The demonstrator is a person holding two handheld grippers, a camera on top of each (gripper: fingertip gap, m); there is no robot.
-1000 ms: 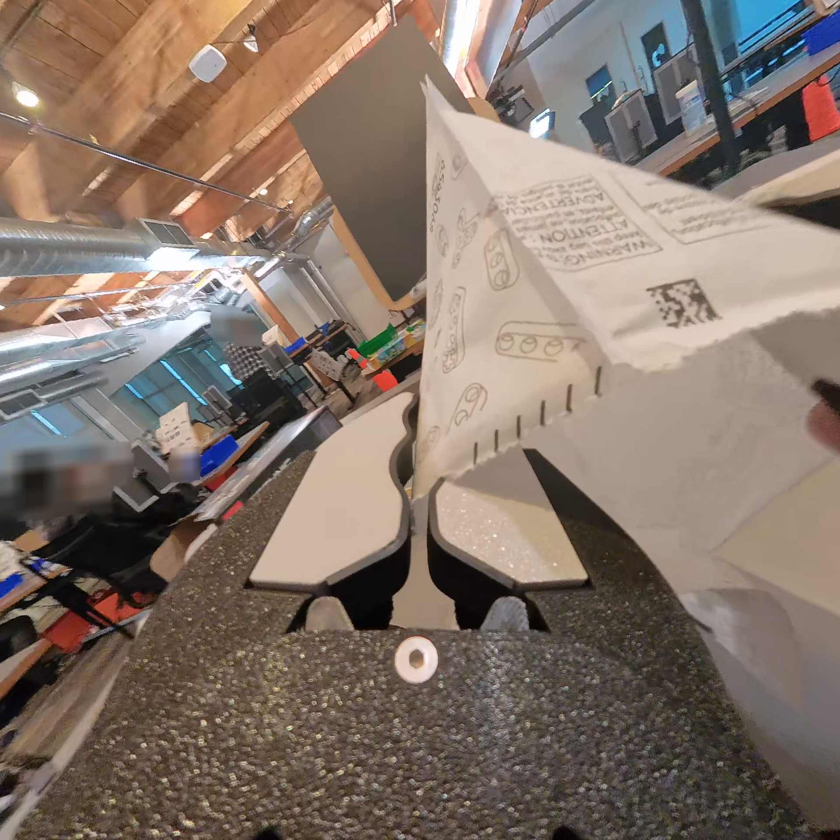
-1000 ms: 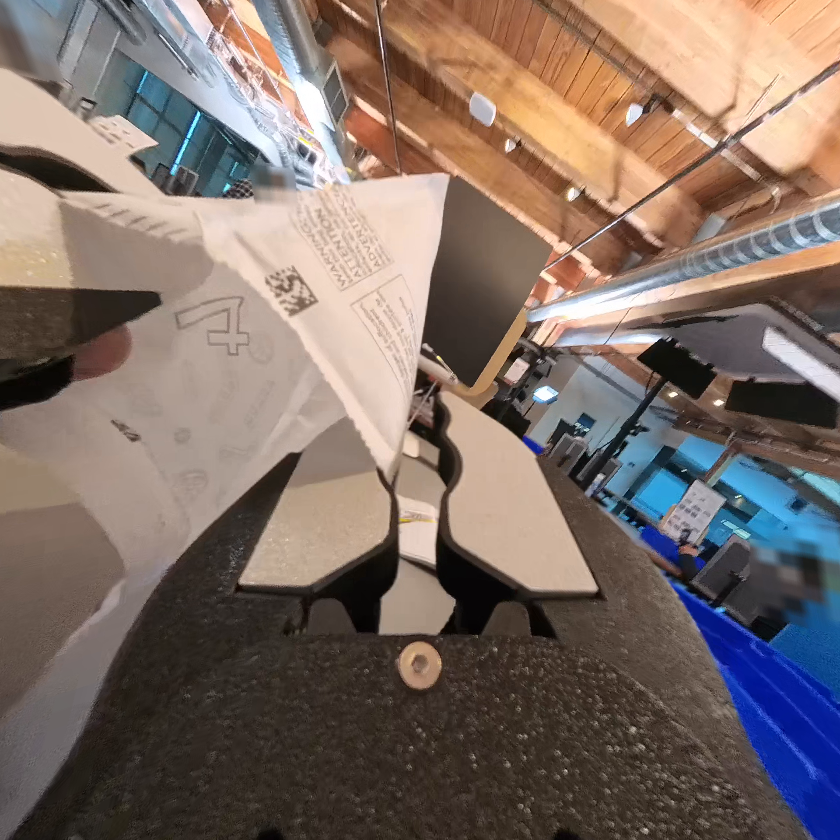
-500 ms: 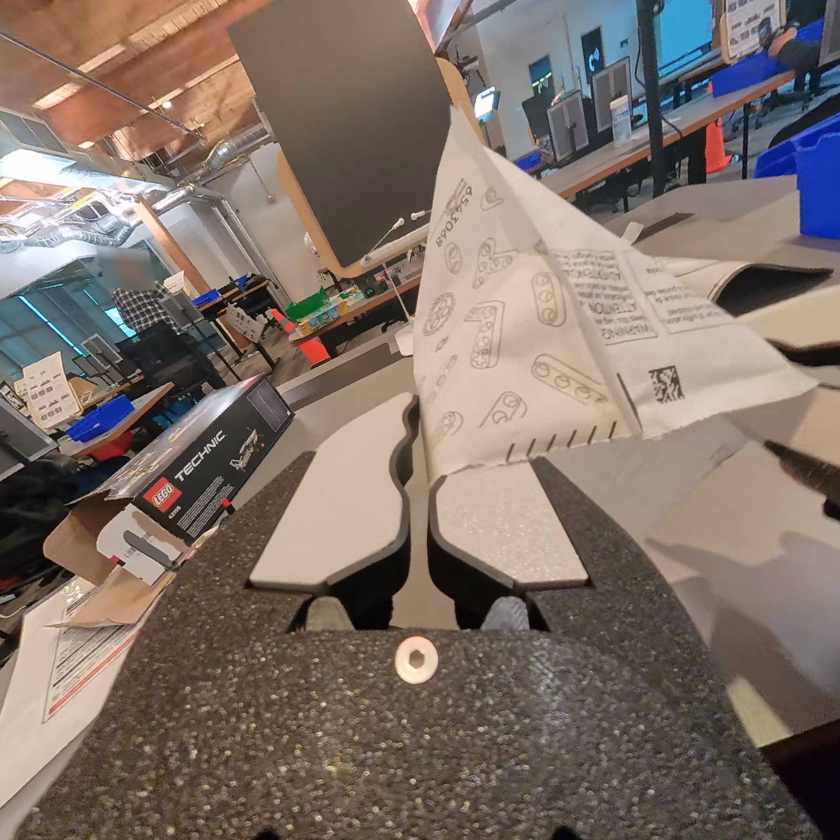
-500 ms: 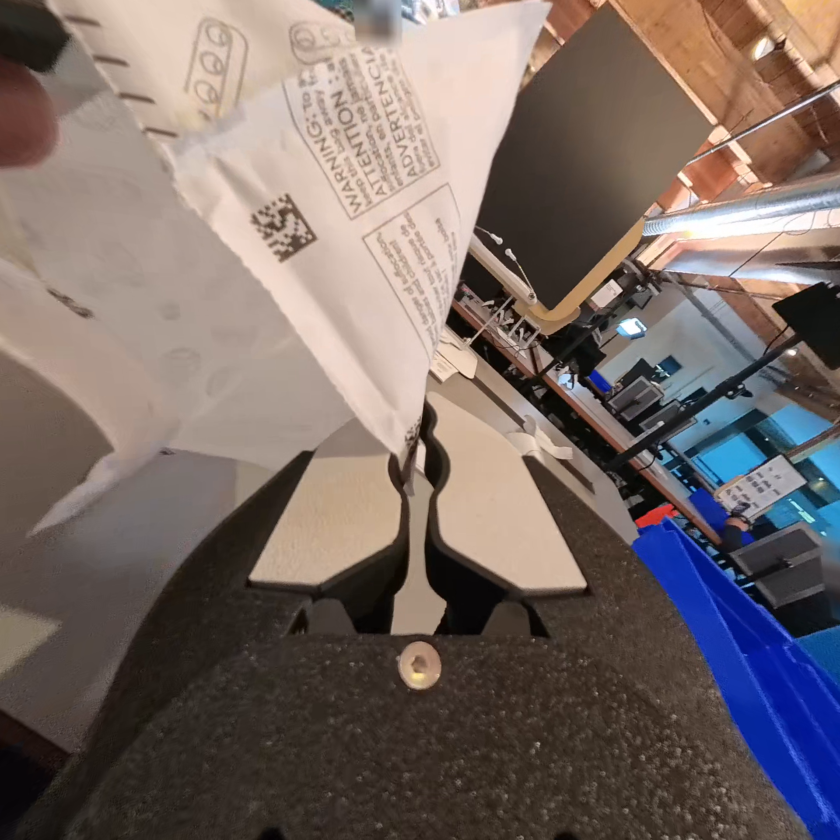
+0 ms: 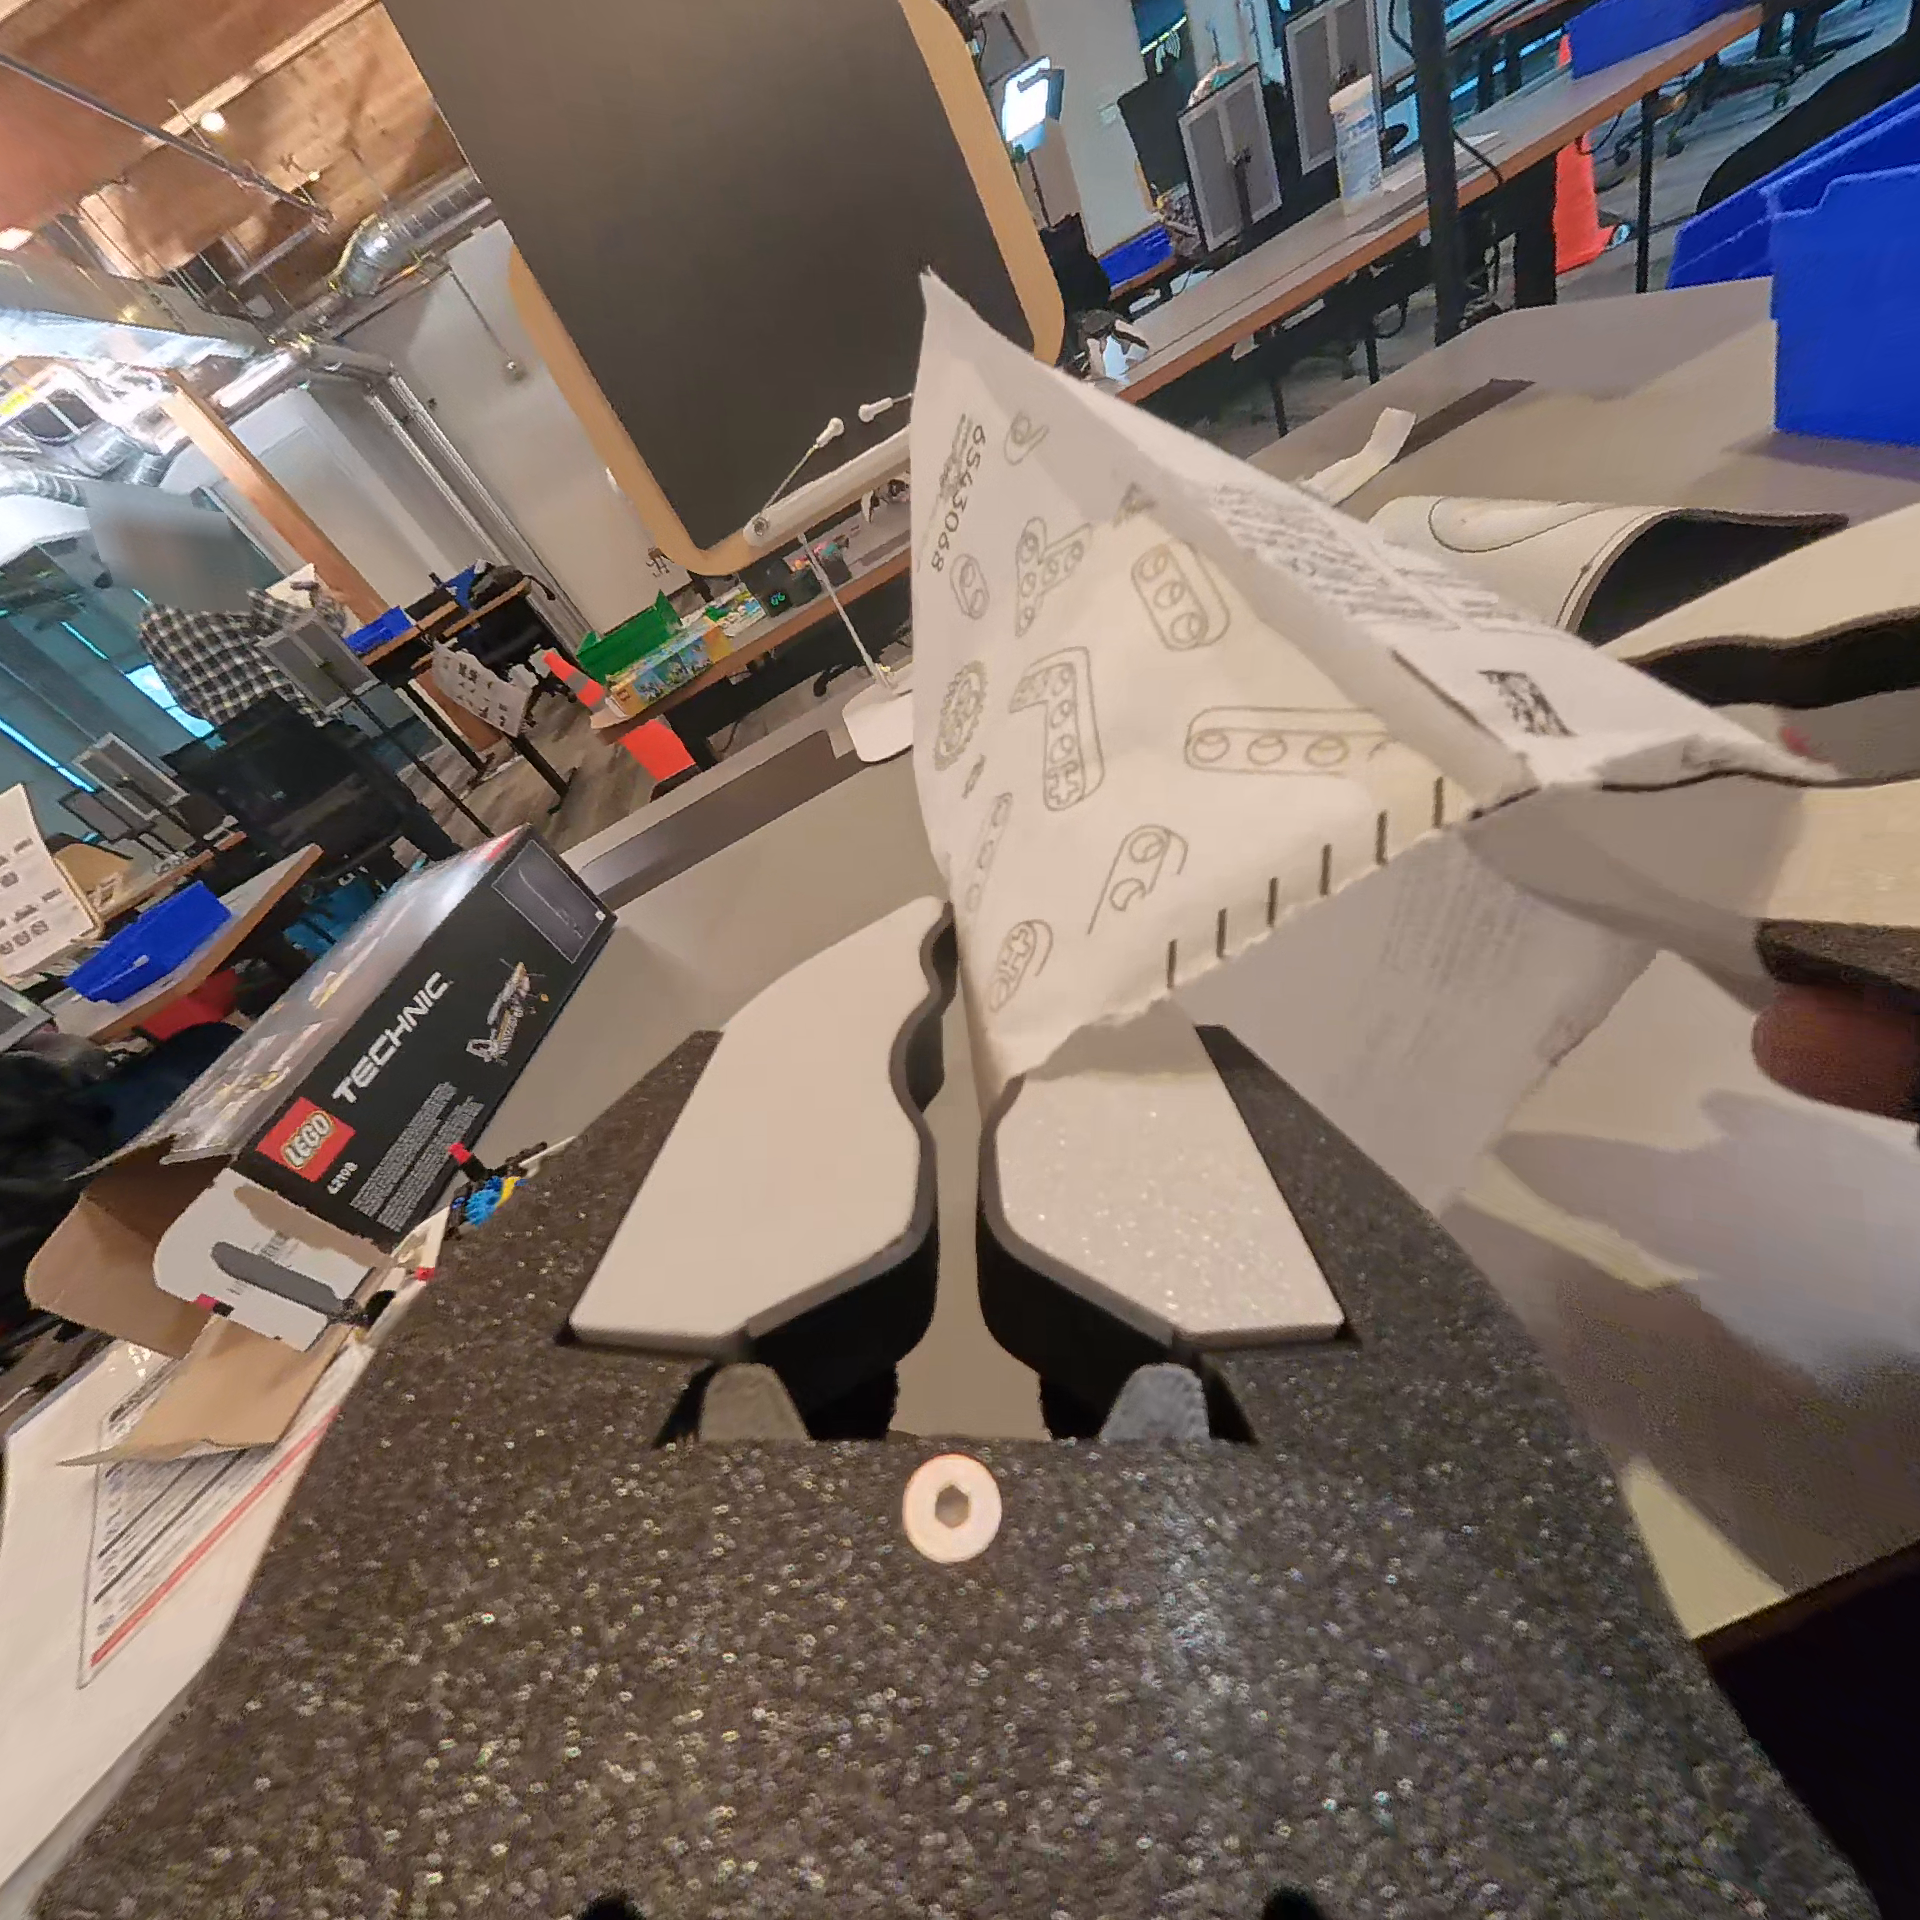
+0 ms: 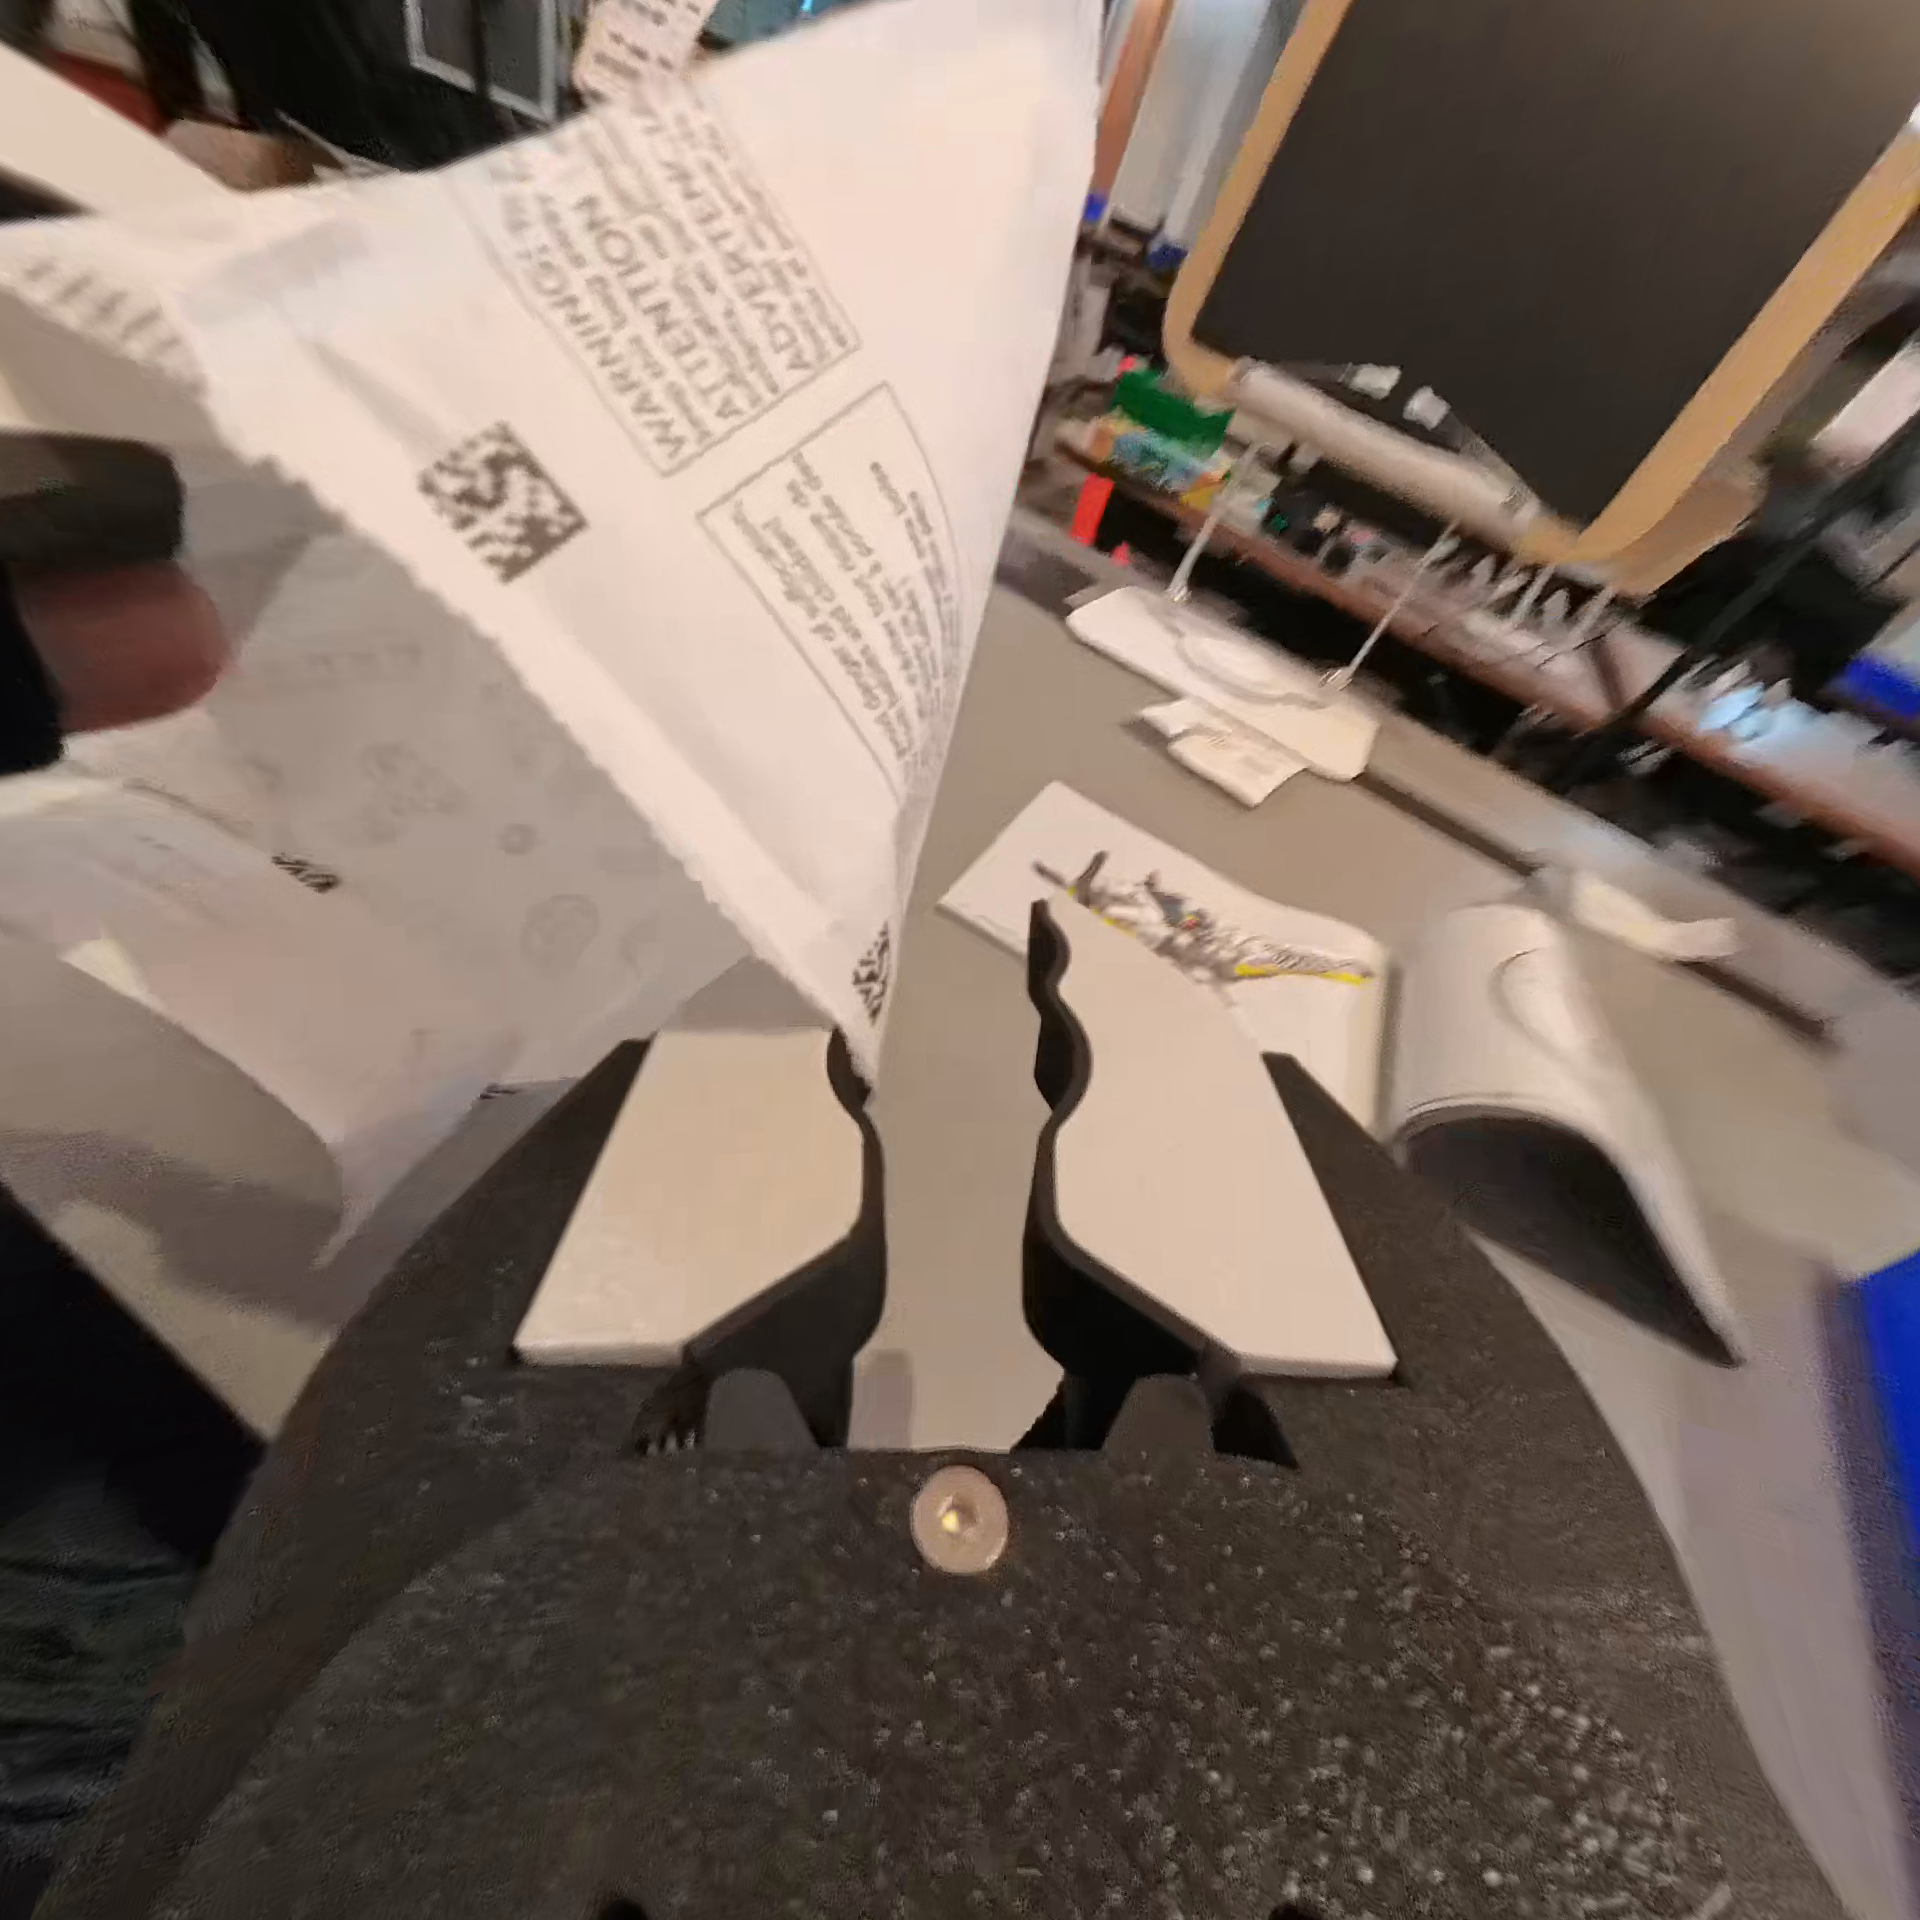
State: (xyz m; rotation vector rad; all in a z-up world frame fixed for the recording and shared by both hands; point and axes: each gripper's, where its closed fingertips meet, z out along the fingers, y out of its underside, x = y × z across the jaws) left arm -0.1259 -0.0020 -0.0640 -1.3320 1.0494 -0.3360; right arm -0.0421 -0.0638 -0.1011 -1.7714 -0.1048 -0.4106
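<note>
A white paper bag (image 5: 1143, 727) printed with part outlines hangs in the air between both grippers. My left gripper (image 5: 956, 1003) is shut on the bag's lower corner, and the paper runs down between its pads. In the right wrist view the same bag (image 6: 675, 468) ends in a corner resting against the inner edge of my right gripper's left finger (image 6: 727, 1143). My right gripper (image 6: 956, 997) is open, with the grey table showing through the gap. The right gripper's dark foam (image 5: 1839, 665) shows at the right edge of the left wrist view. A person's fingertip (image 6: 125, 644) shows by the left gripper.
A black toy box (image 5: 395, 1060) with an open cardboard flap lies at the left on a white sheet. An instruction leaflet (image 6: 1195, 935) and a curled open booklet (image 6: 1538, 1091) lie on the grey table (image 6: 1091, 727). Blue bins (image 5: 1839, 260) stand at the right. Spacing between my two grippers at the tips: around 11 cm.
Half a second ago my right gripper's pads were shut on the bag's corner; now they have opened and the corner lies loose. Both views have tilted down from the ceiling towards the table. My left gripper has kept its hold on the bag.
</note>
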